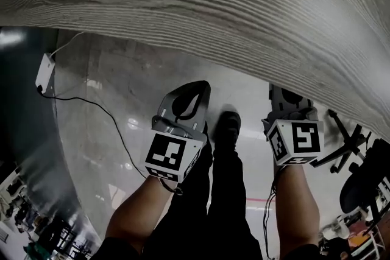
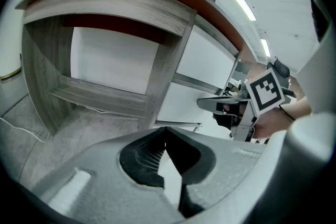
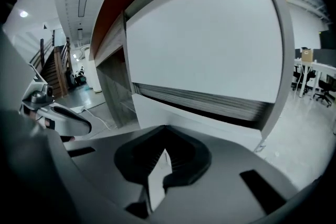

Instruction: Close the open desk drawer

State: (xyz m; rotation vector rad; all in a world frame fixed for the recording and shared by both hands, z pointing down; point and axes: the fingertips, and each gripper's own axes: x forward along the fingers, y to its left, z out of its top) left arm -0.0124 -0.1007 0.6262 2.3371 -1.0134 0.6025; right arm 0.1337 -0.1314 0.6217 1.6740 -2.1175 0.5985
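Observation:
The white drawer unit point(image 3: 210, 34) fills the right gripper view. A dark gap point(image 3: 210, 105) runs across it, and the lower white drawer front point(image 3: 194, 124) sits just beyond my right gripper point(image 3: 165, 128). That gripper is shut with nothing between its jaws. In the head view the right gripper point(image 1: 285, 97) reaches under the wood-grain desk top point(image 1: 213, 3). My left gripper point(image 2: 166, 129) is shut and empty too. It hangs in free air left of the unit point(image 2: 202, 76), beside the right gripper point(image 2: 210, 105). The head view shows the left gripper point(image 1: 194, 88) over the floor.
A wooden leg panel point(image 2: 163, 76) and a low shelf point(image 2: 94, 94) stand under the desk. A black cable point(image 1: 103, 112) runs over the floor from a white adapter point(image 1: 46, 70). The person's shoe point(image 1: 228, 125) is between the grippers. An office chair base point(image 1: 350, 143) stands at right.

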